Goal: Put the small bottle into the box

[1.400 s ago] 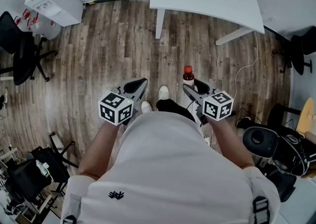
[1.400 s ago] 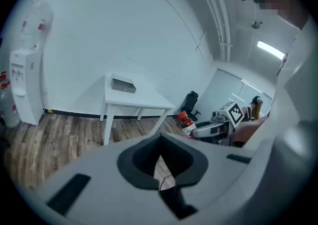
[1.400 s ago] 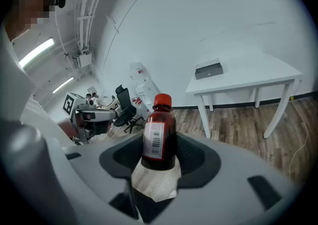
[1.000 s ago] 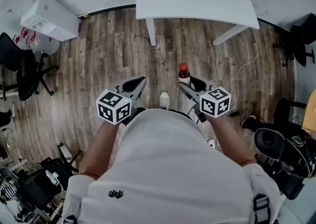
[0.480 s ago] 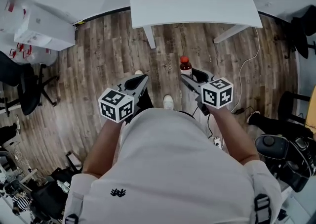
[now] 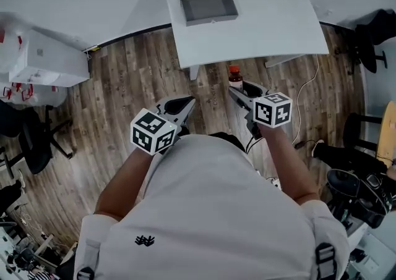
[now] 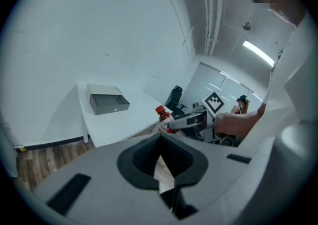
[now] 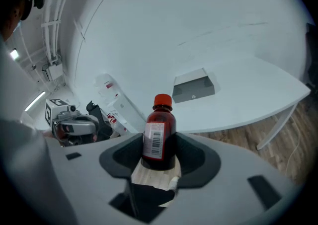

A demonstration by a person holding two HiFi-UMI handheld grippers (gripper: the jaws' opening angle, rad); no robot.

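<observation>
A small dark-red bottle (image 6: 235,77) with a red cap and a barcode label stands upright between the jaws of my right gripper (image 6: 240,92), which is shut on it. The right gripper view shows the bottle (image 8: 159,134) held by its lower body in that gripper (image 8: 159,155). An open grey box (image 6: 209,8) with its pale lid folded back lies on the white table (image 6: 266,22), ahead of both grippers and above the bottle. My left gripper (image 6: 183,104) is shut and holds nothing, level with the right one. Its own view shows the box (image 7: 107,103) and the bottle (image 7: 162,115).
The table's near edge is just ahead of the right gripper, over wood flooring. A white water dispenser (image 6: 44,59) stands at the far left. Office chairs sit at the left (image 6: 30,143) and far right (image 6: 370,41). A cable (image 6: 307,90) trails on the floor.
The person has walked toward the table, so the table and box are closer and larger. The bottle stays clamped in the right gripper; the left gripper stays shut.
</observation>
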